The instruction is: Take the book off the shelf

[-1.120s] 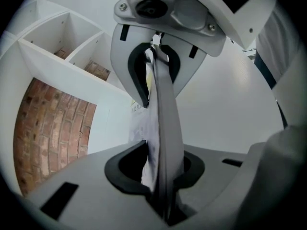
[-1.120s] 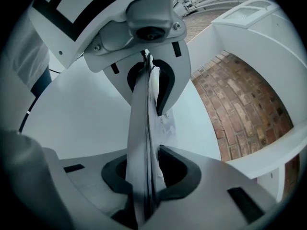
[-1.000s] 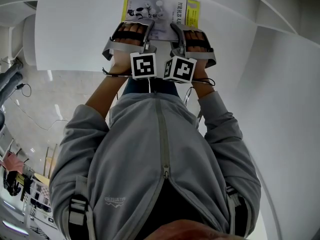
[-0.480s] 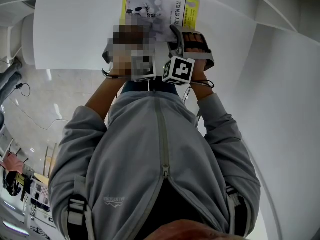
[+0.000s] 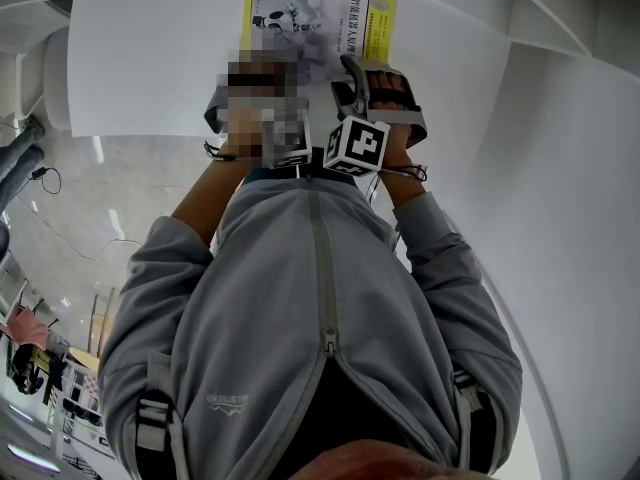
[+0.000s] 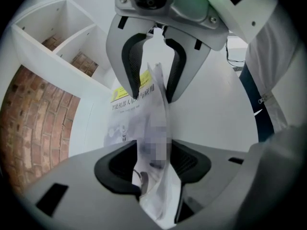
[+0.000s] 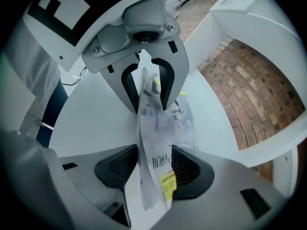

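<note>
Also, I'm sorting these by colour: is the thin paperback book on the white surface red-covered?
No: the thin paperback book has a pale grey cover with yellow bands at its sides.

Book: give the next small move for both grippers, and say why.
Probably draw both back off the book. It rests on the white tabletop, and the jaws of the left gripper and right gripper have just been opening, its near edge loose between them.

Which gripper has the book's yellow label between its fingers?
The right gripper: its fingers, which have just been opening, flank the yellow label on the book. The left gripper's, likewise opening, flank only pale pages.
</note>
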